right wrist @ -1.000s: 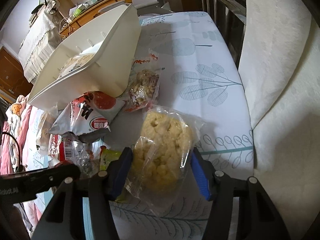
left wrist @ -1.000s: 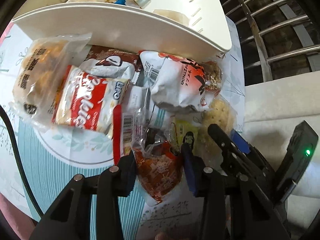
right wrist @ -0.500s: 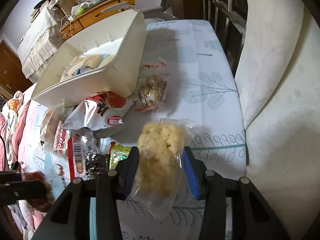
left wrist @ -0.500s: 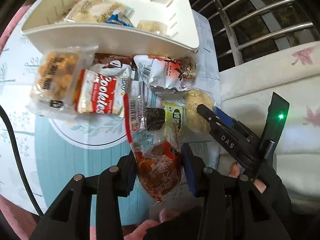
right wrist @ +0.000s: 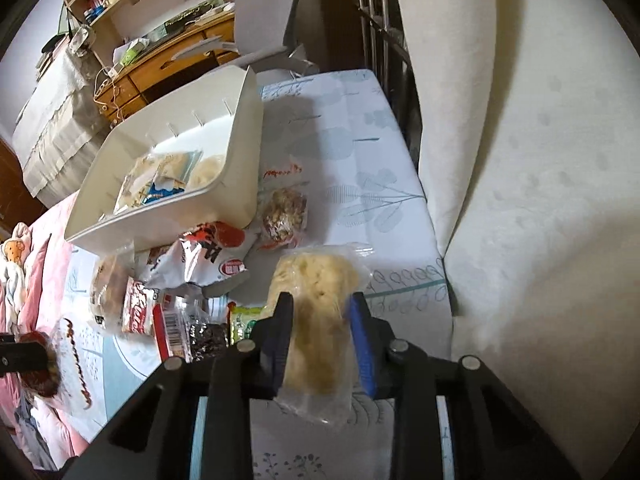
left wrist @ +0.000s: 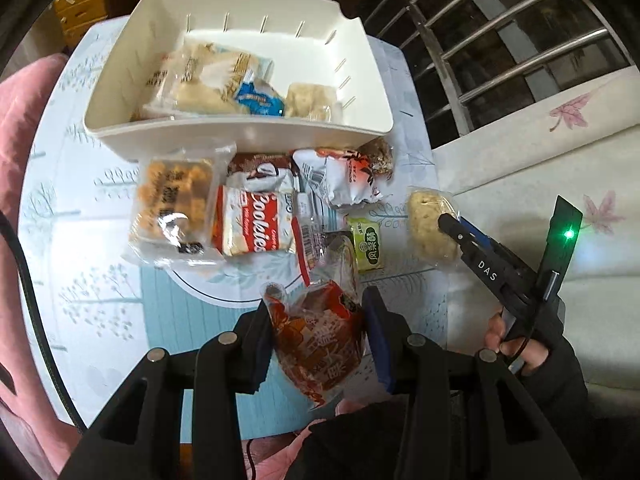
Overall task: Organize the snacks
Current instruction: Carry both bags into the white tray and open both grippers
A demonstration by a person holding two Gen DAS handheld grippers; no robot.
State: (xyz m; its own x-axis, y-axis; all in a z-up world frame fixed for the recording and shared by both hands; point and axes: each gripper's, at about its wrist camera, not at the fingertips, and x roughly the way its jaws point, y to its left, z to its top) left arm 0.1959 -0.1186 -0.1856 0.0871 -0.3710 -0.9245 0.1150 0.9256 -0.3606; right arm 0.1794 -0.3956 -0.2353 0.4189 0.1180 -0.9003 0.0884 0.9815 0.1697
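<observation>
My left gripper [left wrist: 318, 316] is shut on a red-orange snack packet [left wrist: 320, 340] and holds it above the table. My right gripper [right wrist: 322, 320] is shut on a clear bag of pale yellow puffed snack [right wrist: 318, 320]; the same bag [left wrist: 430, 226] and gripper show at the right of the left wrist view. A white basket [left wrist: 240, 136] stands at the far side with a few packets inside it. Loose packets lie in front of the basket: a cookies pack [left wrist: 254, 224], an orange snack bag [left wrist: 174, 204], a white-and-red bag [left wrist: 344, 180], a green packet [left wrist: 368, 246].
A floral cloth covers the table [right wrist: 360, 160]. A cream cushion [right wrist: 540, 200] flanks the table's right edge, with metal bars [left wrist: 500, 40] behind it. Pink fabric [left wrist: 24, 140] lies at the left. A wooden desk and shelves [right wrist: 160, 60] stand beyond the basket.
Both grippers rose, so the table looks smaller and farther. The right jaws closed from wide around the puffed-snack bag until they pinch it. The left kept its hold on the red-orange packet.
</observation>
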